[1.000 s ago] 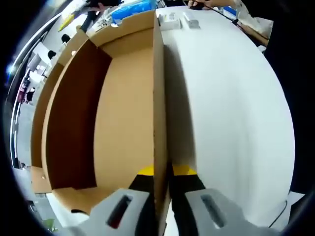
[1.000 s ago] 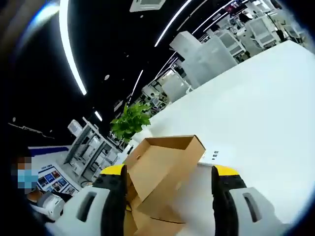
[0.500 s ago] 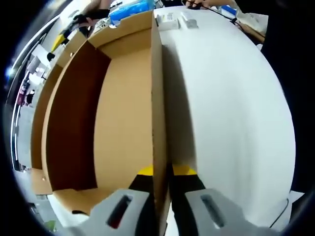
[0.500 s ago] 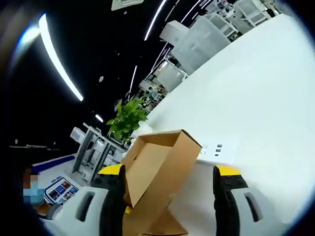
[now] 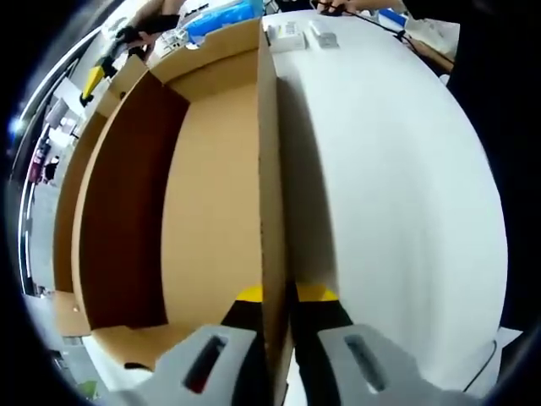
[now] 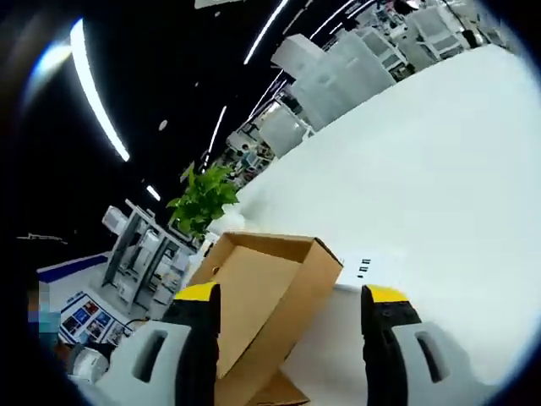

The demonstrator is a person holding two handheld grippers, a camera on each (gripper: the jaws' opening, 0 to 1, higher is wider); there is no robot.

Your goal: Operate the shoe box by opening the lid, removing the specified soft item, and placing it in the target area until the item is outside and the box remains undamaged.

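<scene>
Nearest in the left gripper view, the left tool is pinching a thin cardboard wall of the shoe box, its yellow-tipped jaws closed on either side of the panel's edge. The interior beside that wall is showing bare brown cardboard; no soft item is visible inside, so its whereabouts cannot be told. The box is resting on the white tabletop, which is stretching away on the far side of the gripped wall.

In the right gripper view, the right tool is hanging with its jaws wide apart, holding nothing. Between and beyond them, the box is standing tilted with its open mouth showing, and it is not touching either jaw. Just past it, a small white card with dark marks is lying on the tabletop, and a green plant is standing near the tabletop's far edge.

The box is looking light and fairly stiff, though single-ply walls like this are likely to crease or tear if squeezed hard or levered from one point. A gentle grip low on a wall, close to a folded corner where the board is strongest, is probably the safest hold. The soft item, once found, should yield easily and be taken by a bunched fold.
</scene>
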